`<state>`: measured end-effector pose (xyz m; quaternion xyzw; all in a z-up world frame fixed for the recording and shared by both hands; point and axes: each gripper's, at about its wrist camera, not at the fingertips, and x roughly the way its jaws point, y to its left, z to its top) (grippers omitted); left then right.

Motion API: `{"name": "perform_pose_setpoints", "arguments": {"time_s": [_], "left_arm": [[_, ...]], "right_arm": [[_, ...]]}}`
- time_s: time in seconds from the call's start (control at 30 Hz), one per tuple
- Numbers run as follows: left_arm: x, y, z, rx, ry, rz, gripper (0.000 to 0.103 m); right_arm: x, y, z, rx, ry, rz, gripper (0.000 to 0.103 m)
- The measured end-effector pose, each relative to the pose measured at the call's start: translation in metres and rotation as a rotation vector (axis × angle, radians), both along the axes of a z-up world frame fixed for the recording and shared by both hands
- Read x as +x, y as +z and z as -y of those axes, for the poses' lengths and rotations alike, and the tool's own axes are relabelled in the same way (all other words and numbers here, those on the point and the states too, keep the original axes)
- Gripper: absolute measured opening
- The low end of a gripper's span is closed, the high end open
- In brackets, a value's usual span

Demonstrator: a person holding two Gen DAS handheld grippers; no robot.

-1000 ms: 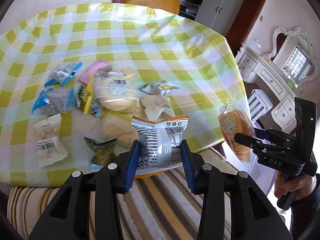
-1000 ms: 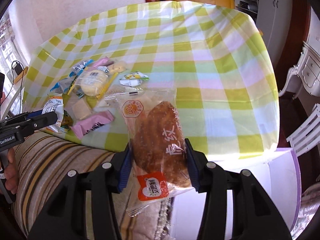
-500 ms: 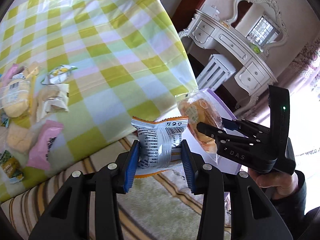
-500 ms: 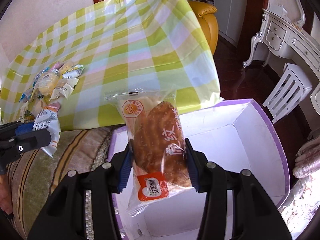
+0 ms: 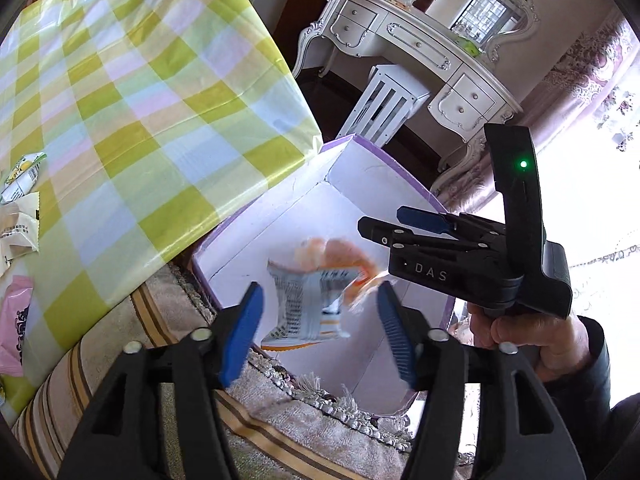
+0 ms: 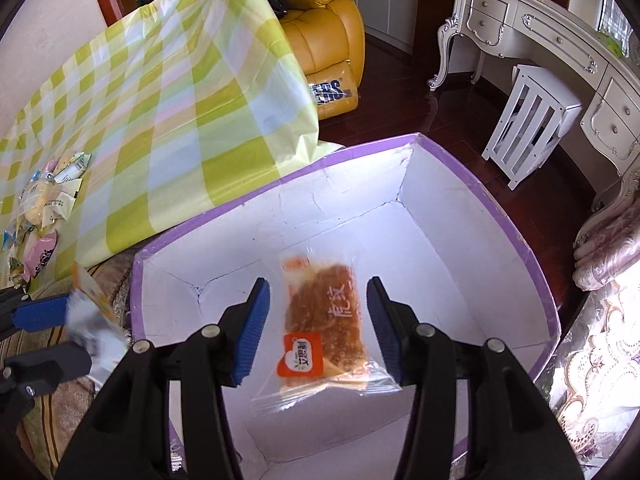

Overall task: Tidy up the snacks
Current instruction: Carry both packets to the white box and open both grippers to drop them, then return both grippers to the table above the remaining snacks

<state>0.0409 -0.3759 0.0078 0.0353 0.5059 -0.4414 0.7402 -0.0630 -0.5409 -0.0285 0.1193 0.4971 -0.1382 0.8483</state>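
both grippers have just been opening over the box (image 6: pixel 472 200) – the left gripper (image 5: pixel 320 332) spread, its blurred silver packet (image 5: pixel 308 304) loose between the blue pads, touching neither. right gripper (image 6: pixel 316 322) spread too, the bread packet (image 6: pixel 324 320) lying free at frame centre. other snacks (image 6: pixel 44 200) sit on the checked cloth (image 6: pixel 160 100), far left.
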Motion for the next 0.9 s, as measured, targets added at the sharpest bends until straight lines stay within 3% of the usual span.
{"name": "perform_pose_setpoints", "arguments": {"time_s": [0.07, 0.23, 0.47, 0.9], "left_arm": [[0.001, 0.003, -0.004, -0.020, 0.013, 0.000, 0.080], [0.004, 0.007, -0.014, -0.039, 0.050, -0.001, 0.082], [0.004, 0.021, -0.038, -0.035, 0.121, 0.077, 0.082], [0.024, 0.032, -0.151, 0.041, 0.441, 0.192, 0.082]], "right_arm": [[0.001, 0.001, 0.000, -0.010, -0.012, -0.007, 0.068], [0.004, 0.009, -0.006, -0.008, -0.012, 0.016, 0.070], [0.012, 0.030, -0.030, -0.006, 0.022, 0.072, 0.076], [0.039, 0.061, -0.114, 0.072, 0.171, 0.139, 0.076]]}}
